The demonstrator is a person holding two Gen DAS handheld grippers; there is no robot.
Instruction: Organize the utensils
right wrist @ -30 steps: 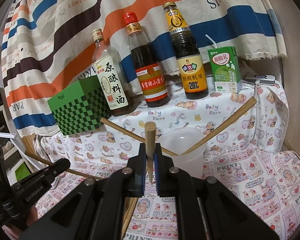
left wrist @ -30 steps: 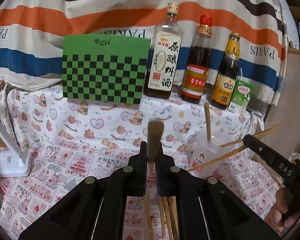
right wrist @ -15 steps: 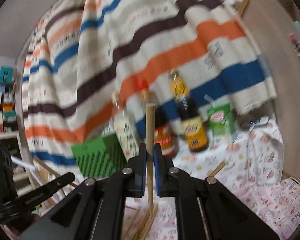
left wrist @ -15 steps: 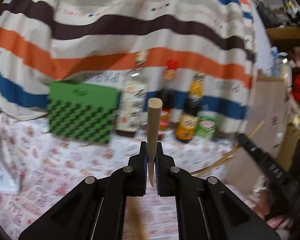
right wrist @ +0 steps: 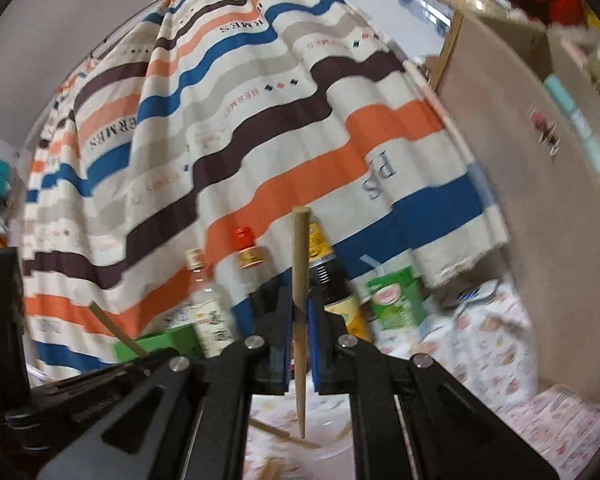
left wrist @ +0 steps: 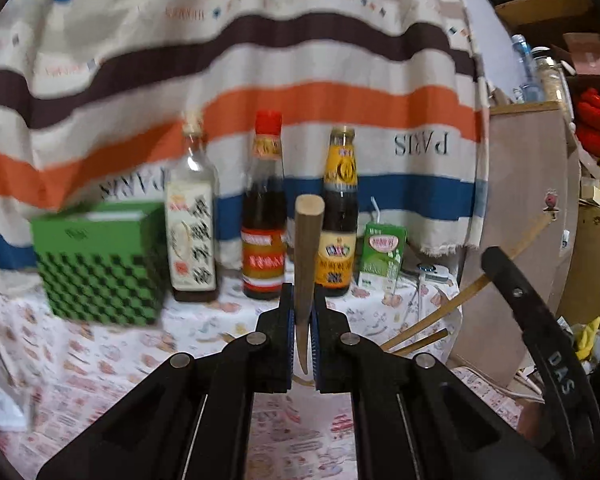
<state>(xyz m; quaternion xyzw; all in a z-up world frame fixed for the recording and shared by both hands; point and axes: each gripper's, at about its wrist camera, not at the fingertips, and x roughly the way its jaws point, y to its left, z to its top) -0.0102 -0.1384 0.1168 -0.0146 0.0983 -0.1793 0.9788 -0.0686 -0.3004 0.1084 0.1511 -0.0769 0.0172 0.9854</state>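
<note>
Three sauce bottles [left wrist: 264, 216] beside green checkered box [left wrist: 100, 268]

Ahead of us the back of the bench [left wrist: 100, 360] is walled off by a green checked box [left wrist: 100, 264], three bottles [left wrist: 264, 216] and a small carton [left wrist: 382, 256] standing in a row. Chopsticks [left wrist: 460, 296] jut up on our right. The printed cloth before the row lies open.

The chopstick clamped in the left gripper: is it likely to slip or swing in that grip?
The chopstick looks like stiff, light wood, so it probably won't bend. It tapers to a narrow tip between the left gripper pads, so it may slide if jolted. Pinched at one spot with its thick end high above the jaws, it could pivot.
</note>
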